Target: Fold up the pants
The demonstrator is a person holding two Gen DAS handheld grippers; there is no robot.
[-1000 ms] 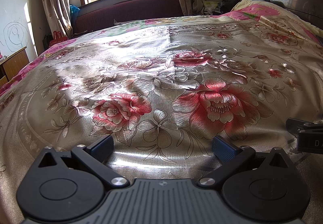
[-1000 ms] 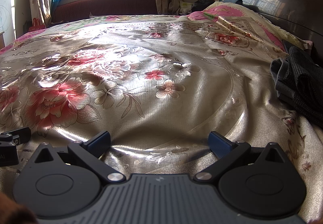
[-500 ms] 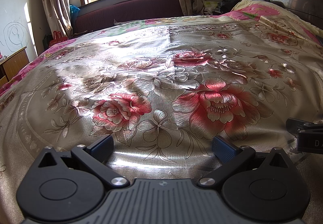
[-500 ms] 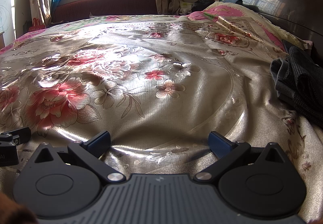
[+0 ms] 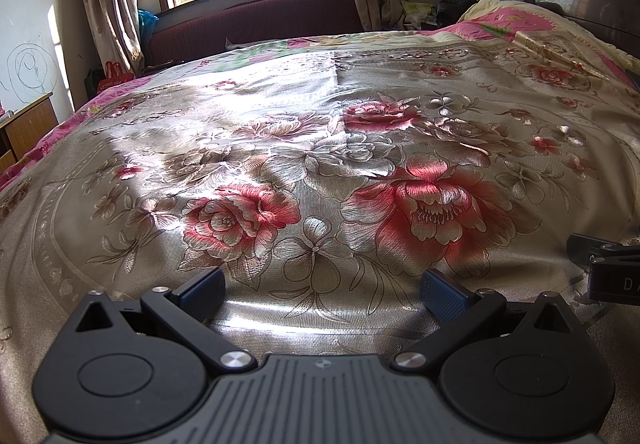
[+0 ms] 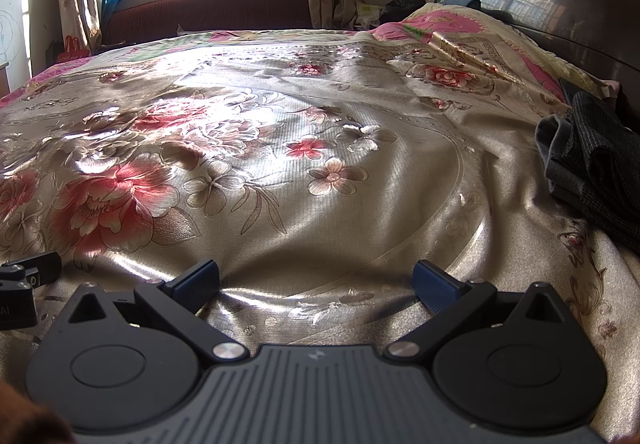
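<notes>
Folding appears not yet begun: the dark pants (image 6: 596, 168) lie crumpled at the bed's (image 6: 320, 172) right edge, both left tongs (image 5: 322, 290) and right tongs (image 6: 316, 282) spread wide, holding nothing.

Glossy satin bedspread (image 5: 320, 132); matt woven pants (image 6: 596, 168).

low side-by-side views over bedspread (image 5: 320, 148)
</notes>
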